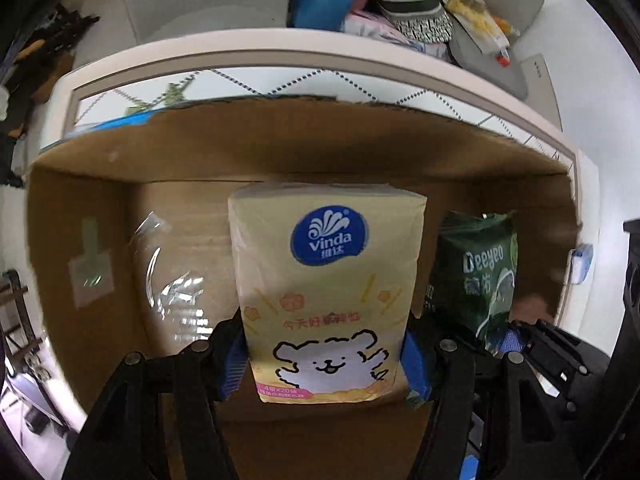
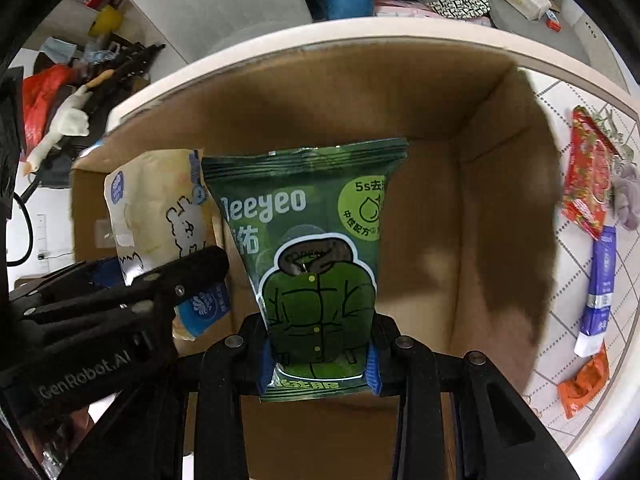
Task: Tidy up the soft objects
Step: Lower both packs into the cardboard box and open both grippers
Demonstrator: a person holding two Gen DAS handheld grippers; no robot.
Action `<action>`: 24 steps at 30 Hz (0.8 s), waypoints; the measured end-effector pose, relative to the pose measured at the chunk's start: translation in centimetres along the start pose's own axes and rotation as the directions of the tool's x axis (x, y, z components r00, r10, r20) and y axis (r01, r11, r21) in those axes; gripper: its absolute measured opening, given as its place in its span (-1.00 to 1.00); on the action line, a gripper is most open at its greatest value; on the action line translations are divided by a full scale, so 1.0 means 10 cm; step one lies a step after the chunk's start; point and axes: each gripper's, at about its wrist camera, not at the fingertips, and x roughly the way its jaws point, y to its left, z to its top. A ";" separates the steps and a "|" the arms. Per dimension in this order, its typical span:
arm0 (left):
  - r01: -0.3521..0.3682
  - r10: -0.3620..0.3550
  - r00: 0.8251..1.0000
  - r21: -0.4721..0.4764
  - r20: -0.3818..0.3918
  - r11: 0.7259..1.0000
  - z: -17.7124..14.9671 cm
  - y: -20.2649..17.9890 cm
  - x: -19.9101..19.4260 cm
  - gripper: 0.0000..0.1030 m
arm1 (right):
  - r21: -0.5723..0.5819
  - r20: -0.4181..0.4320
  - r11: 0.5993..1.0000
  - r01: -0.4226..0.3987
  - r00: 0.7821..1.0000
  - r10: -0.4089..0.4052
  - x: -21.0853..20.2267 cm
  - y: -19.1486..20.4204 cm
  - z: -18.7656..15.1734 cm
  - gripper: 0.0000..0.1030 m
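My left gripper (image 1: 322, 354) is shut on a yellow Vinda tissue pack (image 1: 326, 280) and holds it upright over the open cardboard box (image 1: 100, 200). My right gripper (image 2: 318, 364) is shut on a green Deeyeo wipes pack (image 2: 316, 248), held upright over the same box (image 2: 460, 128). The two packs hang side by side. The green pack shows at the right in the left wrist view (image 1: 476, 272). The tissue pack (image 2: 160, 208) and the left gripper (image 2: 192, 276) show at the left in the right wrist view.
The box stands on a white table (image 1: 256, 46) with a patterned top. A red packet (image 2: 590, 172), a blue tube (image 2: 598, 292) and an orange packet (image 2: 584, 384) lie on the table right of the box. Clothes and a cap (image 1: 416, 4) are piled beyond the table.
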 end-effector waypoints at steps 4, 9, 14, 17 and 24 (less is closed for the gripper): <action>0.017 -0.017 1.000 0.023 -0.022 1.000 0.06 -0.04 0.13 0.20 | 0.013 0.001 0.999 0.034 0.999 -0.034 0.14 0.01 0.10 -0.29; 0.020 -0.020 0.999 0.021 -0.040 1.000 0.14 -0.05 0.20 0.20 | 0.028 -0.001 0.999 0.043 0.999 -0.043 0.20 0.06 0.10 -0.28; 0.000 0.000 1.000 -0.002 -0.024 1.000 0.12 0.00 0.09 0.37 | 0.031 0.013 0.998 0.061 0.998 -0.061 0.17 0.09 0.06 0.02; -0.005 0.005 1.000 -0.004 0.000 1.000 0.06 0.02 -0.03 0.81 | 0.032 0.023 0.999 0.037 0.999 -0.038 0.11 0.15 0.02 0.43; -0.045 0.046 0.996 -0.023 0.082 0.999 -0.19 0.13 -0.33 0.96 | 0.009 0.059 0.997 0.080 0.995 -0.081 -0.19 0.30 -0.19 0.82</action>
